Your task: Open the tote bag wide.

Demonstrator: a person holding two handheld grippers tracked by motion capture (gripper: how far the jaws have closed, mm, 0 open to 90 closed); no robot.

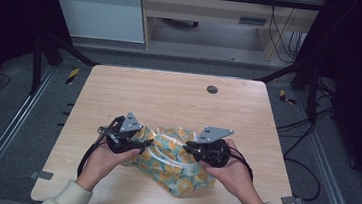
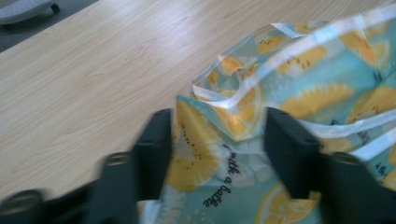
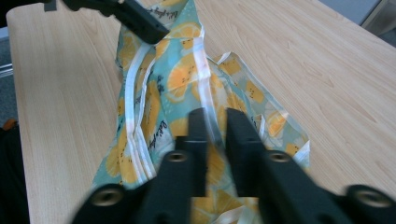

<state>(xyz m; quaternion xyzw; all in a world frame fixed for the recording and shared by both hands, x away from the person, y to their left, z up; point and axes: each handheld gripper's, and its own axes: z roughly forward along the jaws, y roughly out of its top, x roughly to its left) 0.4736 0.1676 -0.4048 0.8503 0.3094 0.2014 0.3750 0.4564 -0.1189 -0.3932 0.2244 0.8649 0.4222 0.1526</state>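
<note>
My left tool (image 1: 141, 143) pinching edge of lemon-print bag (image 1: 175, 169), fabric bunched between half-spread jaws. My right tool (image 1: 191, 145) pressed together on white-trimmed fold of bag. Bag crumpled on near part of bench (image 1: 169, 96), between my 2 hands.
</note>
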